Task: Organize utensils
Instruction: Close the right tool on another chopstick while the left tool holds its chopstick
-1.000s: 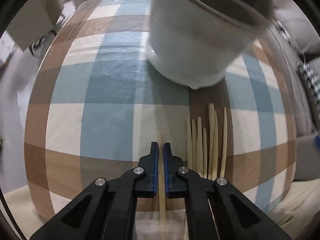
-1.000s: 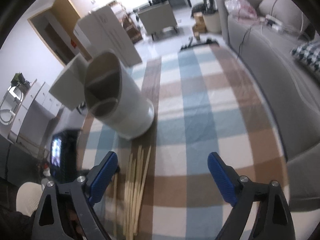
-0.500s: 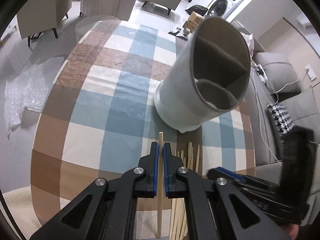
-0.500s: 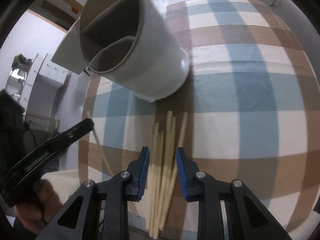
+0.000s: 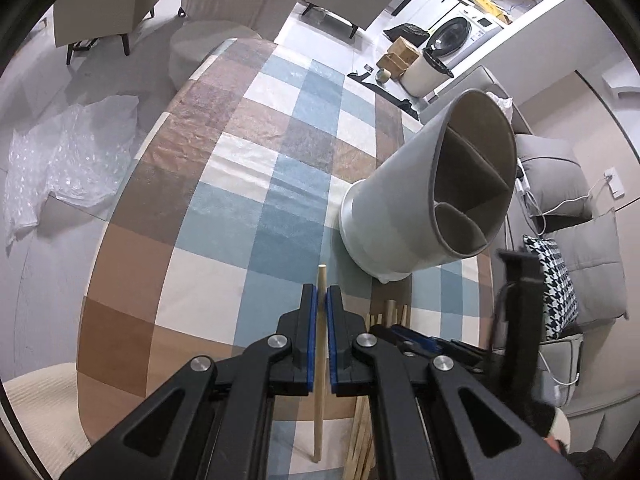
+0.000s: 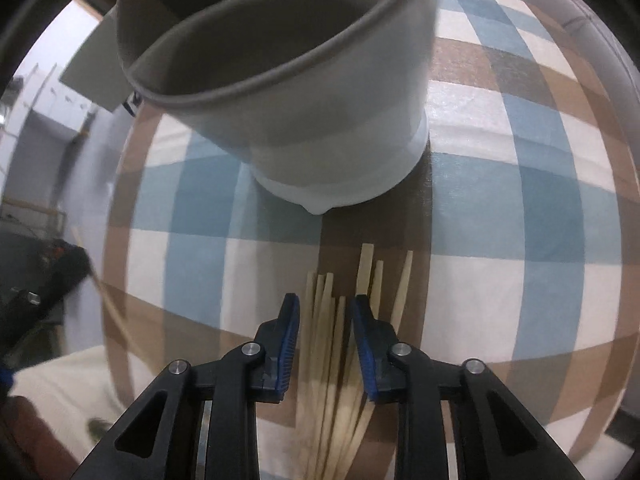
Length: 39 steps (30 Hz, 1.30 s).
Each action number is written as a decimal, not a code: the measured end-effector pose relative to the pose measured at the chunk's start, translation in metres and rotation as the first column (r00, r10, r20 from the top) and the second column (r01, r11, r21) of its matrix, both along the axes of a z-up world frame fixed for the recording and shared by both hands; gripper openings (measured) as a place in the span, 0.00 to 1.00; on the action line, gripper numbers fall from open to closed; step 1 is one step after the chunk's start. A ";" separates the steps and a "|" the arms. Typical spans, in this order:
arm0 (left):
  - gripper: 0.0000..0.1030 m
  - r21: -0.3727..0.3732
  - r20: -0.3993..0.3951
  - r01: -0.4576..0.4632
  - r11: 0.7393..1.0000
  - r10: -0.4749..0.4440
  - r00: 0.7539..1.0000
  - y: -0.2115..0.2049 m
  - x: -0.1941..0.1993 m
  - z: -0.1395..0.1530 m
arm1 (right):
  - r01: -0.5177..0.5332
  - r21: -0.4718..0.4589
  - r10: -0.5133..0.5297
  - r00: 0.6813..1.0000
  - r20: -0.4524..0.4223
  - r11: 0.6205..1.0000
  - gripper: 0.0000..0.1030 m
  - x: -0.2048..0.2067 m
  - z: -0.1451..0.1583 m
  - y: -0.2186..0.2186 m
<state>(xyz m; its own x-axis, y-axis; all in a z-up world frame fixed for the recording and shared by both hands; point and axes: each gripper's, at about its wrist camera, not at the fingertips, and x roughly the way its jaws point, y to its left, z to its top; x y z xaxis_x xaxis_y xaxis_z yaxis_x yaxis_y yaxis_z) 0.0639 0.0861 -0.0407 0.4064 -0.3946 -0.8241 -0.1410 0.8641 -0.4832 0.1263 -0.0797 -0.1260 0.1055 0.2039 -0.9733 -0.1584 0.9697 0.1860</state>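
1. Chopsticks [image 6: 340, 344] are lying bundled at lower centre, where our right gripper [image 6: 326, 332], jaws spread, is risking grabbing several.
2. Our left gripper [image 5: 321, 320] is pinching one chopstick [image 5: 319, 380]; it could miss the divided holder [image 5: 432, 196].

Left gripper [image 5: 322, 300] pinches one chopstick [image 5: 319, 400] near the holder [image 5: 400, 216].

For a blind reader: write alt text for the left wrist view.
The left tool is shut on a single wooden chopstick above a checked tablecloth. A grey divided utensil holder stands ahead to the right, more chopsticks lying near its base.
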 end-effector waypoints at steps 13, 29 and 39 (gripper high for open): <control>0.00 0.051 0.040 0.051 0.997 -0.053 0.998 -0.021 -0.003 0.017 | 0.002 0.103 -0.023 0.980 0.200 0.995 0.00 -0.031 0.037 -0.018; 0.00 0.096 0.022 0.029 0.995 -0.031 0.999 -0.027 -0.015 0.016 | 0.039 0.063 -0.046 0.992 0.118 0.997 0.27 -0.029 0.021 -0.065; 0.00 0.093 0.032 0.045 0.995 -0.048 0.998 -0.027 -0.005 0.020 | -0.007 -0.097 0.017 0.994 0.105 0.995 0.09 -0.006 0.000 -0.044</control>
